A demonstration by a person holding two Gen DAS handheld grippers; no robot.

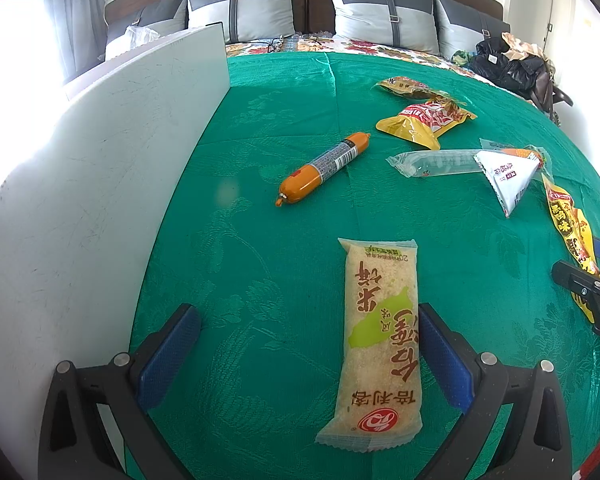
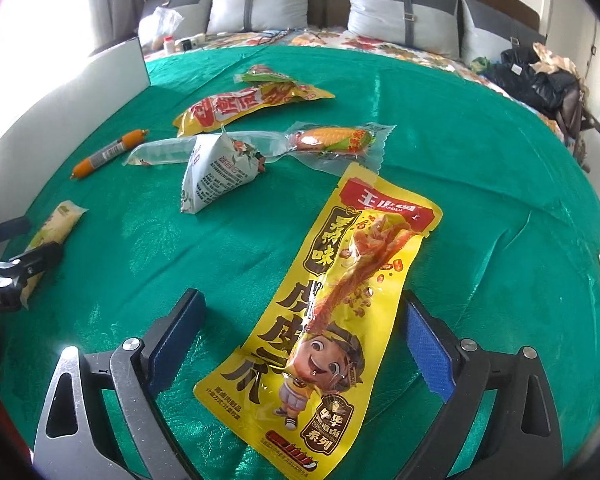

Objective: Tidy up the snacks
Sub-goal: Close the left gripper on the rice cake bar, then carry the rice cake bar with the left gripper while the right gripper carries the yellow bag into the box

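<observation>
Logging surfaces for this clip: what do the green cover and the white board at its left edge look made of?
Green cover: woven fabric with a satin-like sheen, showing a raised floral pattern and creases. White board: rigid, matte sheet, probably plastic or foam board; it stands upright, flat and scuffed.

rice cracker pack (image 1: 380, 344): "米饼", "20" | yellow snack pouch (image 2: 320, 320): "王小卤", "虎皮" | left claw (image 2: 4, 276): "RobotAI"

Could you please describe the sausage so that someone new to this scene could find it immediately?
Start at the white board standing along one edge of the green cloth. The sausage lies nearest that board, apart from the other snacks. It alone is a round orange tube with a grey label band; its neighbours are flat packets.
</observation>
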